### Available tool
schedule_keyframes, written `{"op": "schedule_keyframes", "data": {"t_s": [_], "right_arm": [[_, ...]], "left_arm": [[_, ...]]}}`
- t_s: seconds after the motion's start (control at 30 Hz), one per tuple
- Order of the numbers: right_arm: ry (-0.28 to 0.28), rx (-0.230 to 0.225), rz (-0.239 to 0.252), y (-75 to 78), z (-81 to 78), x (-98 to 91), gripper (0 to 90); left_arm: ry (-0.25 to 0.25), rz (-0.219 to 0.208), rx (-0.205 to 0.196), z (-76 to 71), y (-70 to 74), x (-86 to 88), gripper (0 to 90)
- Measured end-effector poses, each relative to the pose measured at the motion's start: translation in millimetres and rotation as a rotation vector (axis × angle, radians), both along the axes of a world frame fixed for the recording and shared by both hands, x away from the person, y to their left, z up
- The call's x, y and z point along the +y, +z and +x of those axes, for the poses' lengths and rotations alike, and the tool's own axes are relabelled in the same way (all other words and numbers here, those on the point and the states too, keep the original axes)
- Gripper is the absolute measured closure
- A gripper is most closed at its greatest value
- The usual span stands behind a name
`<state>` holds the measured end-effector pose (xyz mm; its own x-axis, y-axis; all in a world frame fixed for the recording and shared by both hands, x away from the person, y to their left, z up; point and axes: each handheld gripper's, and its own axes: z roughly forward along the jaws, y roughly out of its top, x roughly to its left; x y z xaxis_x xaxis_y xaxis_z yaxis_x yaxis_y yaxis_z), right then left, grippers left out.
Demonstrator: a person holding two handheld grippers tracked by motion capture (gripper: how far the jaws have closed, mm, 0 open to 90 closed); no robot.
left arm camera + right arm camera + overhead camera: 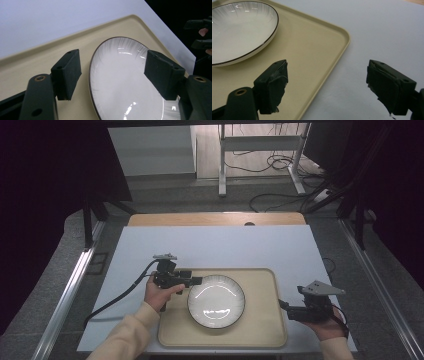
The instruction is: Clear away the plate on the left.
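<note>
On the left, my left gripper [196, 281] hangs at the left rim of the round white ceramic plate with a thin dark edge and fine grey radial streaks [216, 300]; in the left gripper view its two black jaws stand wide apart, one over the tray floor and one over the plate's well, with the dark rim [90, 72] passing between them untouched by either pad. The plate rests flat inside the shallow beige rectangular plastic tray with rounded corners [265, 330], left of the tray's centre, and the tray lies on the pale white sheet covering the table [215, 245]. On the right, my right gripper [282, 306] hovers just past the tray's right edge; the right gripper view shows its jaws spread wide and empty, one above the tray's corner [342, 40], the other above the white sheet. I judge the step in hand to be the release of the plate after setting it on the tray, though an approach for a fresh grasp cannot be ruled out. The next move, as I read it, calls for drawing my left gripper clear of the rim without nudging the plate sideways, or, if lifting is intended, closing squarely on that rim.
</note>
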<state>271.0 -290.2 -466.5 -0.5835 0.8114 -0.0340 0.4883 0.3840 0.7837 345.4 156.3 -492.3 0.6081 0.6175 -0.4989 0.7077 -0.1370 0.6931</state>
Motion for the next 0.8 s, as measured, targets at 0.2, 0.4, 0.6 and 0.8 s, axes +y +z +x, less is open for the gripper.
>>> {"op": "schedule_keyframes", "data": {"t_s": [0.2, 0.4, 0.6, 0.8], "right_arm": [[0.011, 0.005, -0.006, -1.1, 1.7, 2.5, 17.6], [0.012, 0.002, -0.007, -1.1, 1.2, 2.7, 17.5], [-0.001, -0.002, 0.002, 0.0, 1.0, 0.8, 17.5], [0.005, 0.000, 0.001, -1.0, 0.4, 1.7, 17.6]], "left_arm": [[0.011, 0.020, -0.055, -7.2, 14.6, 10.9, 25.6], [0.008, 0.023, -0.083, -12.9, 21.7, 15.6, 21.9], [0.035, 0.055, -0.118, -25.0, 31.5, 23.6, 19.0], [0.069, 0.107, -0.169, -53.1, 44.0, 40.1, 17.1]]}}
